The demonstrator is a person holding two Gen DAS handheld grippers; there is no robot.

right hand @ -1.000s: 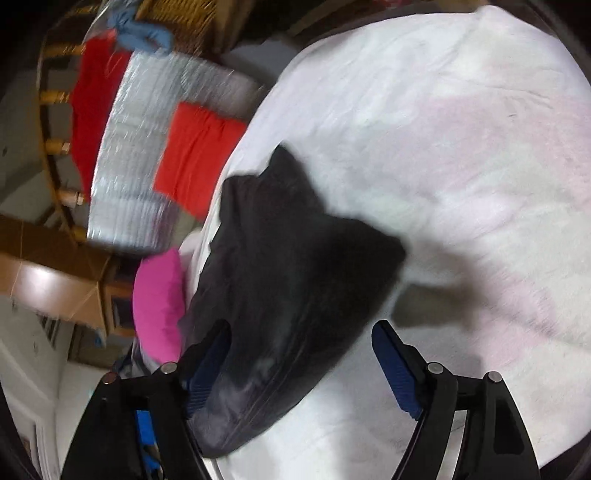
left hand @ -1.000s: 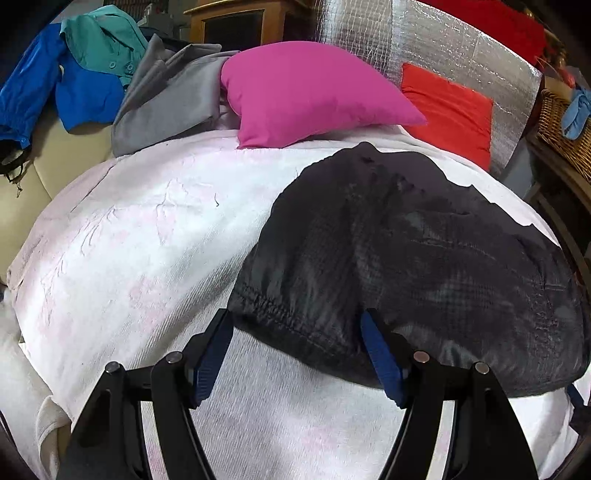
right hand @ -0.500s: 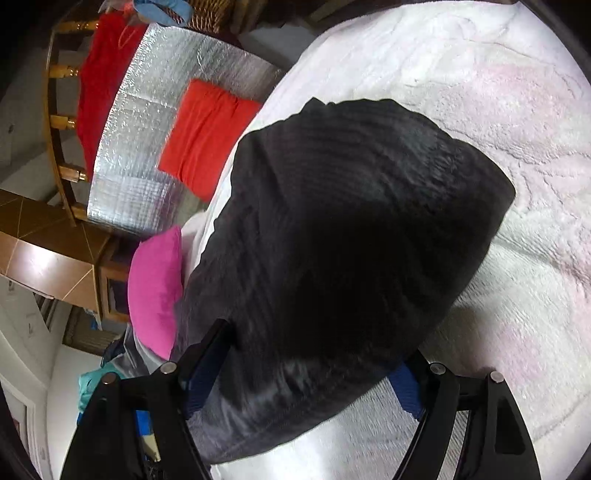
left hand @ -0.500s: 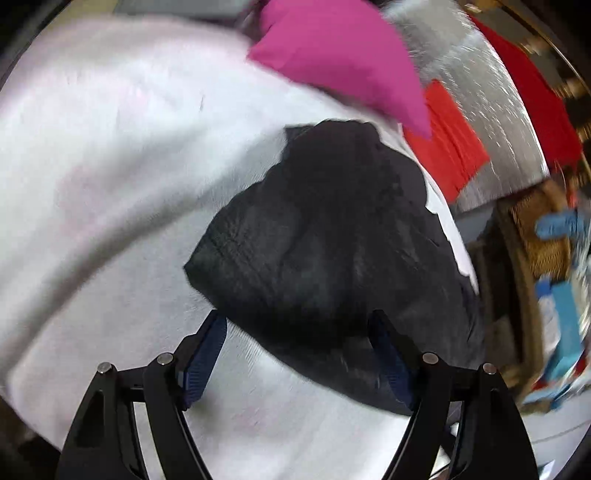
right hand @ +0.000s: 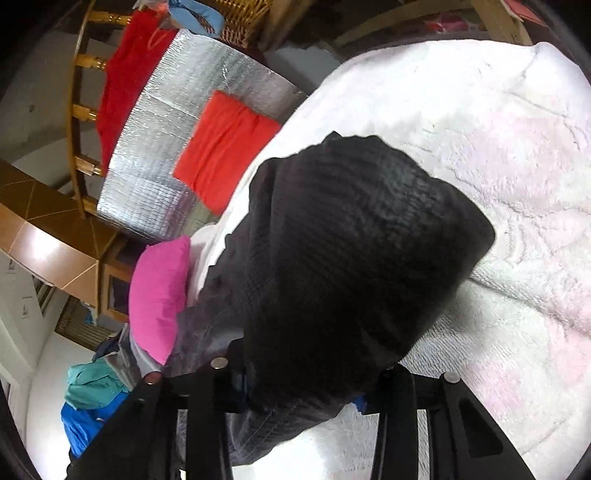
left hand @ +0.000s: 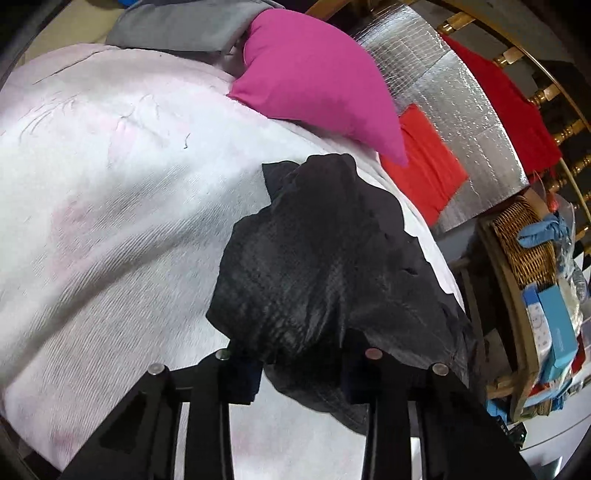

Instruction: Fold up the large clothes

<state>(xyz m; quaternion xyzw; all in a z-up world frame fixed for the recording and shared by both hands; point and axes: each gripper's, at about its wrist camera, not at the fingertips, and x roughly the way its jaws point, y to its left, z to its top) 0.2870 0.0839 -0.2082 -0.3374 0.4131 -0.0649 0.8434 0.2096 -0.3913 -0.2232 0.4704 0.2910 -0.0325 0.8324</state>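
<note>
A black quilted garment (left hand: 325, 266) lies bunched on the white and pink bedspread (left hand: 110, 192). In the left wrist view my left gripper (left hand: 301, 373) has closed partway on the garment's near edge, with cloth bulging between the jaws and hiding the pads. In the right wrist view the same garment (right hand: 354, 266) fills the middle of the frame. My right gripper (right hand: 303, 391) is around its near hem, with cloth draped over both jaws. How firmly either one pinches is hidden by the cloth.
A magenta pillow (left hand: 314, 74) and a grey garment (left hand: 177, 26) lie at the far side of the bed. A red cushion (left hand: 424, 166) leans on a silver foil panel (left hand: 454, 110). A wicker basket (left hand: 524, 243) and boxes (left hand: 554, 325) stand to the right.
Both grippers moved in on the garment's near edge and their jaws narrowed onto it. The garment went from lying spread flat to bunched and partly lifted.
</note>
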